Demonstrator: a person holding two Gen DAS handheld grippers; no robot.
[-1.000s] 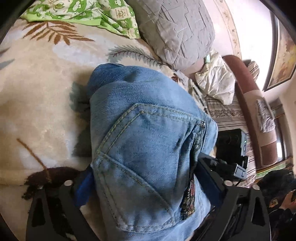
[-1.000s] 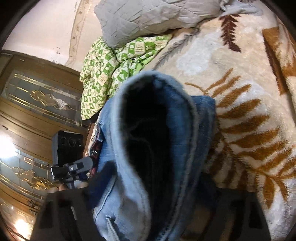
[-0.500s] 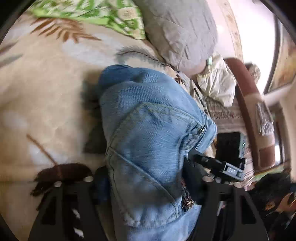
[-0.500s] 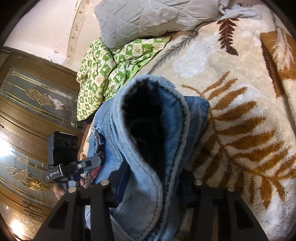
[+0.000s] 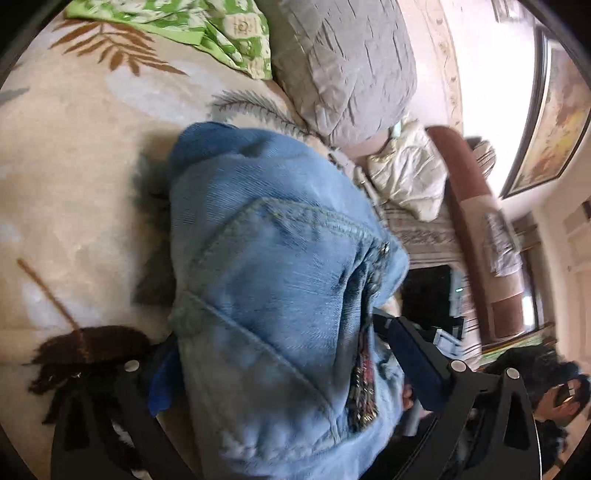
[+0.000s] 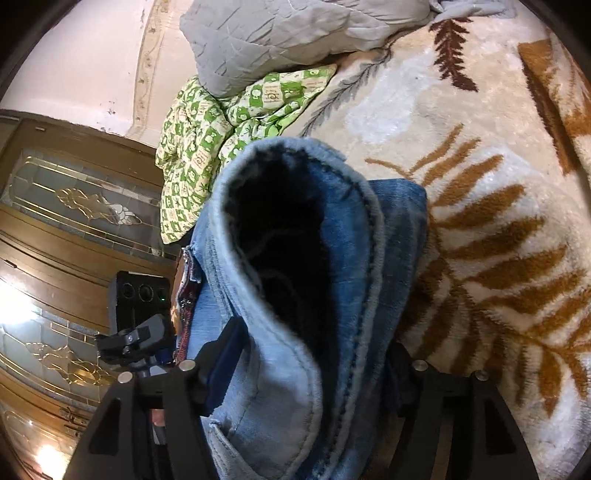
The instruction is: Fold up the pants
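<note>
The blue denim pants (image 5: 280, 280) are a thick folded bundle on a cream blanket with a leaf pattern (image 5: 74, 177). My left gripper (image 5: 284, 373) has its two fingers on either side of the bundle's near end, by a back pocket; denim fills the gap between the blue pads. My right gripper (image 6: 314, 362) straddles the bundle's other side (image 6: 306, 295), where a dark fold opening faces the camera. The left gripper with its camera block also shows in the right wrist view (image 6: 136, 314). Both sets of fingertips are partly hidden by denim.
A grey quilted pillow (image 5: 343, 66) and a green patterned cloth (image 5: 207, 22) lie at the far end of the bed. A cream cushion (image 5: 406, 181) and a brown bed frame (image 5: 472, 229) are at the right. A wooden glass door (image 6: 55, 240) stands left of the bed.
Both grippers have stayed on the denim bundle. The left view has shifted slightly, with the bundle sitting a little closer and more central; the right view is almost unchanged.
</note>
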